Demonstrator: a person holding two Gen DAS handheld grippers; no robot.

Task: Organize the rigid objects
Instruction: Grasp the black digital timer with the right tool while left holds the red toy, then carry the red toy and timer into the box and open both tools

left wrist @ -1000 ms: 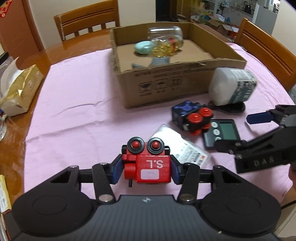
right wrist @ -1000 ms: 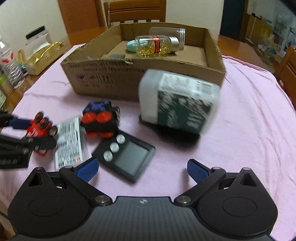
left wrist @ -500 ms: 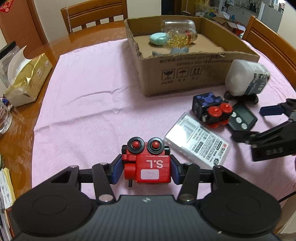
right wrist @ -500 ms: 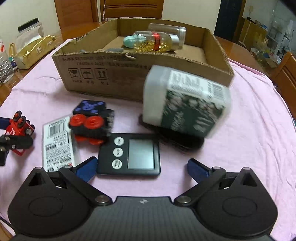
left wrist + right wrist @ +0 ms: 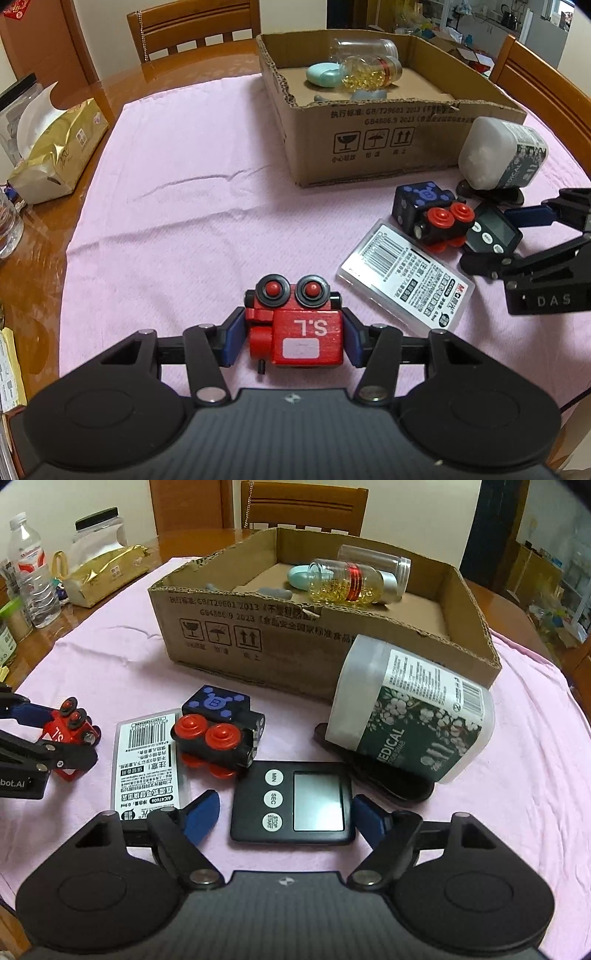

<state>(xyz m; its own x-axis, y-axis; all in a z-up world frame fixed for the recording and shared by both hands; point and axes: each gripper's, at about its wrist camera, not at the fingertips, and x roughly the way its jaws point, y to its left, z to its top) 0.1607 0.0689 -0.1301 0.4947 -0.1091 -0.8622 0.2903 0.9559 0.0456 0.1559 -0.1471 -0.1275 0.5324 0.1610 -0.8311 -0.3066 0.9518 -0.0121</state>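
My left gripper [image 5: 291, 338] is shut on a red toy train block [image 5: 295, 326] marked "S.L" and holds it above the pink cloth; it also shows in the right wrist view [image 5: 70, 731]. My right gripper [image 5: 286, 816] is open, its fingers on either side of a black digital timer [image 5: 291, 806] lying on the cloth. A cardboard box [image 5: 258, 642] stands beyond, with a capsule bottle [image 5: 351, 585], a clear jar [image 5: 373, 561] and a teal case [image 5: 299, 574] inside. A black-and-red toy train [image 5: 218, 738] lies left of the timer.
A white labelled card [image 5: 147, 760] lies flat between the two toys. A white medical jar [image 5: 410, 709] leans on a black object [image 5: 391, 782] by the box. A gold tissue pack [image 5: 55, 155] and bottles [image 5: 33, 576] sit at the left. Wooden chairs surround the table.
My left gripper has pulled back and to the left with the red block. My right gripper has come down and forward so that its fingers now flank the timer.
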